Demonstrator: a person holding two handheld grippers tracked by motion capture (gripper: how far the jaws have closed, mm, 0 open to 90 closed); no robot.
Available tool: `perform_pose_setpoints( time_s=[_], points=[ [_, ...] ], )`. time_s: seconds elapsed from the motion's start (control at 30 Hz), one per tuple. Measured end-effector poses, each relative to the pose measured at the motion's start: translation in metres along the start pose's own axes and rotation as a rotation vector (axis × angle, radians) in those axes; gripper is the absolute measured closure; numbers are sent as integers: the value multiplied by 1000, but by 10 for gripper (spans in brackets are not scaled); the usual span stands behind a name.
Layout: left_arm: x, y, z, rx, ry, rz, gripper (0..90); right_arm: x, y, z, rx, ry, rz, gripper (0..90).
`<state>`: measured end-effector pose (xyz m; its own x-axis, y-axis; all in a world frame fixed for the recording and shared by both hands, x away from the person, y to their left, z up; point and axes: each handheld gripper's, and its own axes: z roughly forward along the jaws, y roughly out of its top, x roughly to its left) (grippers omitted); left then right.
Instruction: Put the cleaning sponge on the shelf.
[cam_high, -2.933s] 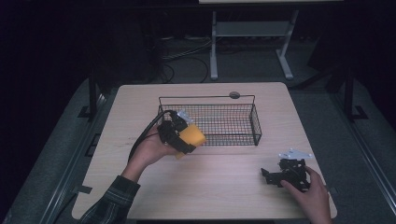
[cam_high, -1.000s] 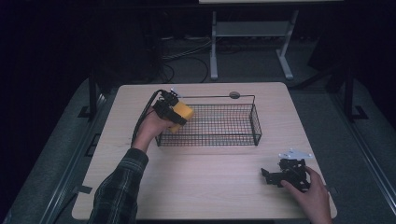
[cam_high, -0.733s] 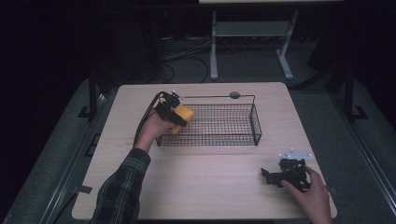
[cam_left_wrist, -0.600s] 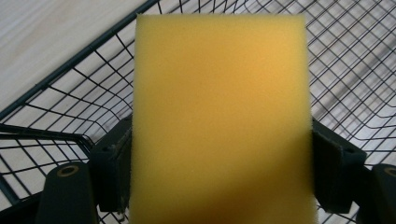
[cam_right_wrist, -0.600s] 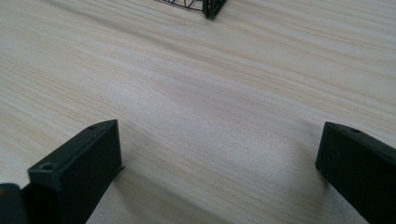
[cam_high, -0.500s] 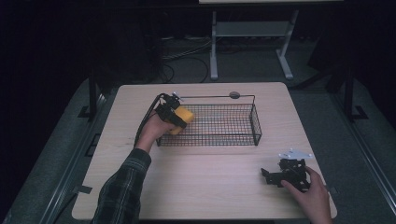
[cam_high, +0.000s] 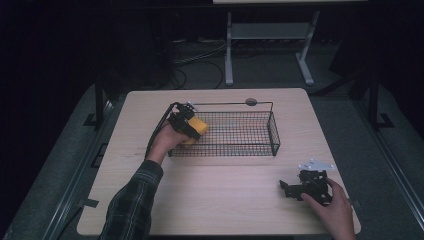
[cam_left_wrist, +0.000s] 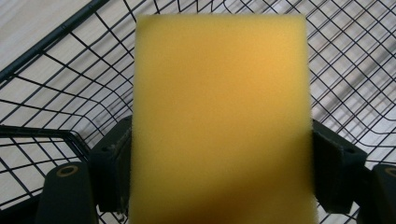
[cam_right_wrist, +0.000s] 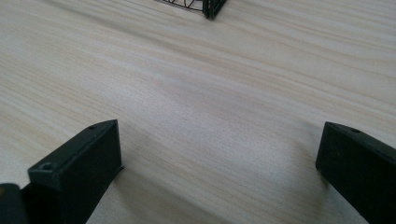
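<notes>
A yellow sponge is clamped between the jaws of my left gripper, which hangs just inside the left end of a black wire basket. In the left gripper view the sponge stands tall between the two black pads, with the basket mesh behind and below it. My right gripper rests on the table near the front right corner, jaws spread wide. The right gripper view shows its fingers far apart over bare wood, with nothing between them.
The light wooden table holds the basket across its middle. A small round grey disc lies just behind the basket. A corner of the basket peeks in at the top of the right gripper view. Dark floor and a white stand lie beyond.
My left gripper carried the sponge from in front of the basket up over its left end, then sank a little into it. The right hand kept still.
</notes>
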<state>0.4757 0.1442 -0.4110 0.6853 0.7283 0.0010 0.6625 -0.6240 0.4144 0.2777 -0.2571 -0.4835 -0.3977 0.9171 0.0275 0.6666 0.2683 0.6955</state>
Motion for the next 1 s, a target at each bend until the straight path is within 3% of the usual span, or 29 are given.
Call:
perform_pose_setpoints(
  time_s=[0.6, 1.0],
  points=[
    [1, -1, -1, 13, 6, 2, 201, 0, 0, 0, -1, 0, -2, 0],
    [4, -2, -11, -18, 6, -5, 198, 0, 0, 0, -1, 0, -2, 0]
  ],
)
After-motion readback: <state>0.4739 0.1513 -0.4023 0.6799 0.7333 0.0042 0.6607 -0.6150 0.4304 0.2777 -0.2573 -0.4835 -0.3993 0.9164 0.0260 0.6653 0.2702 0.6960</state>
